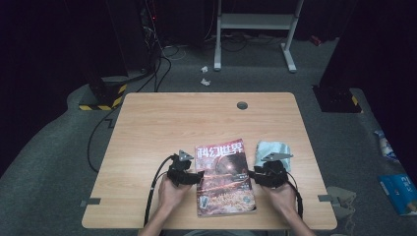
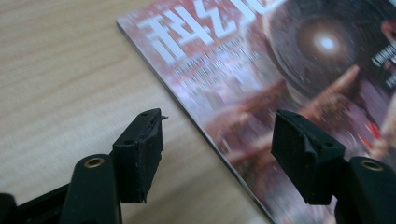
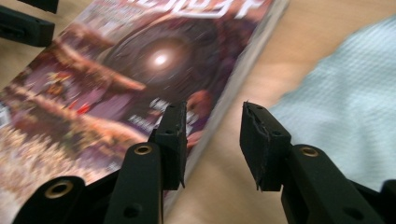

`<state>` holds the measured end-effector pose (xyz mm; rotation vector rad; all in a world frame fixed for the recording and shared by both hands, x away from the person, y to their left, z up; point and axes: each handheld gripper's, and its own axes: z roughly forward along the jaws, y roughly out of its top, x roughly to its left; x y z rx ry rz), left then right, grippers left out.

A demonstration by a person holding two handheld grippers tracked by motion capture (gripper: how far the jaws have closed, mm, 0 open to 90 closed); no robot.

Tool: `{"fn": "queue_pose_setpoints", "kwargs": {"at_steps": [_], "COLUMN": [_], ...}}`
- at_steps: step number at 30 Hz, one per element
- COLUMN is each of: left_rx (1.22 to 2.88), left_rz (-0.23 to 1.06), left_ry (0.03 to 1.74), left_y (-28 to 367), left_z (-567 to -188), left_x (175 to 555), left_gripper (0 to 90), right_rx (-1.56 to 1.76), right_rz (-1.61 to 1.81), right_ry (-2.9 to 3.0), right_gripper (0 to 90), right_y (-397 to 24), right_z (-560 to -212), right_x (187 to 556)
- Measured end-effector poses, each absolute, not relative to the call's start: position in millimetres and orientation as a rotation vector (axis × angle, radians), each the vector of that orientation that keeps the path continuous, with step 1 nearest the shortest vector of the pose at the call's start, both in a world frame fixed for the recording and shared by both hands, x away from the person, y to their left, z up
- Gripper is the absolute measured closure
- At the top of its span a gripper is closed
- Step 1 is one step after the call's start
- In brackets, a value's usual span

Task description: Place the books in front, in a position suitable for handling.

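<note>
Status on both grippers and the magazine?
Left gripper open, jaws astride magazine left edge. Right gripper open at its right edge. Magazine flat, closed. Pale cloth lies beside it, clear.

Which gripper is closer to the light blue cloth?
Right. The right gripper sits just below the cloth, beside the magazine's right edge; the left gripper is across the magazine, at its left edge.

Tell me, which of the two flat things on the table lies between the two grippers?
The magazine, with its red cover and white title. The left gripper and right gripper sit at its two side edges; the pale blue cloth lies beyond the right one.
</note>
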<state>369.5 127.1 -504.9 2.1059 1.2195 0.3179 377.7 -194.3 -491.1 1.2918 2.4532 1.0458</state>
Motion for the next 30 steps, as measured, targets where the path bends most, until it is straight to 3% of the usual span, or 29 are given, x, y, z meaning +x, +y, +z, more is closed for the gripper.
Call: {"fn": "queue_pose_setpoints", "kwargs": {"at_steps": [10, 19, 30], "left_rx": [2.111, 2.108, 2.132], "left_rz": [0.278, 0.307, 0.311], "left_ry": [1.216, 1.186, 1.206], "left_y": [117.6, 110.7, 110.8], "left_z": [-510.7, -512.5, -510.0], "left_x": [345.2, 355.0, 377.1], "left_gripper": [34.6, 40.0, 40.3], "right_rx": [1.327, 1.325, 1.346], "right_rz": [1.039, 1.01, 0.978], "right_ry": [2.518, 2.508, 2.491], "right_gripper": [55.7, 54.8, 56.2], "right_y": [-186.3, -181.1, -175.1], "right_z": [-506.5, -507.7, -506.6], "right_x": [363.3, 364.5, 376.9]}}
